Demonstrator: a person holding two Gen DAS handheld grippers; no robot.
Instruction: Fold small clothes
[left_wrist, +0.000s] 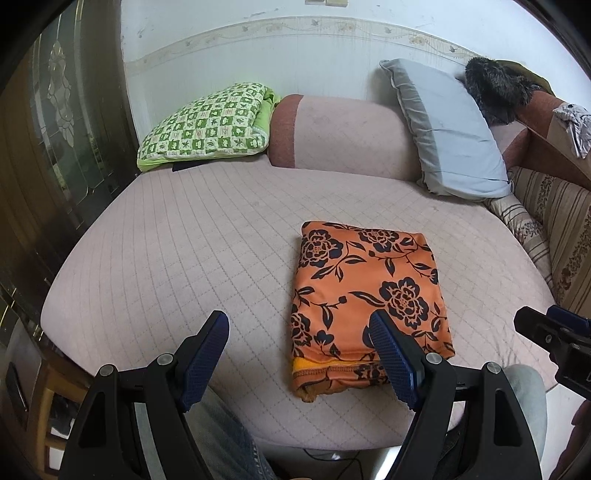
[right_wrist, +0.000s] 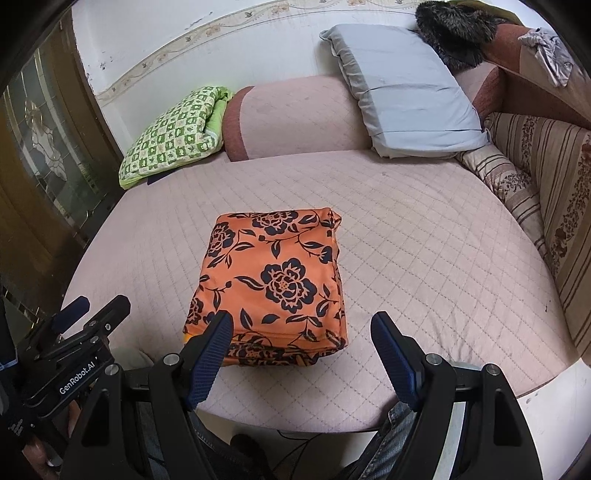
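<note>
Clothes (left_wrist: 369, 295) in orange cloth with dark flowers are lying folded in a thick block on the pink quilted bed (left_wrist: 184, 240), near its front edge. I am holding my left tool (left_wrist: 299, 354) with its jaws spread wide and gripping nothing, just left of the block. I am holding my right tool (right_wrist: 303, 354) the same way, gaping and empty, at the block's near right corner.
</note>
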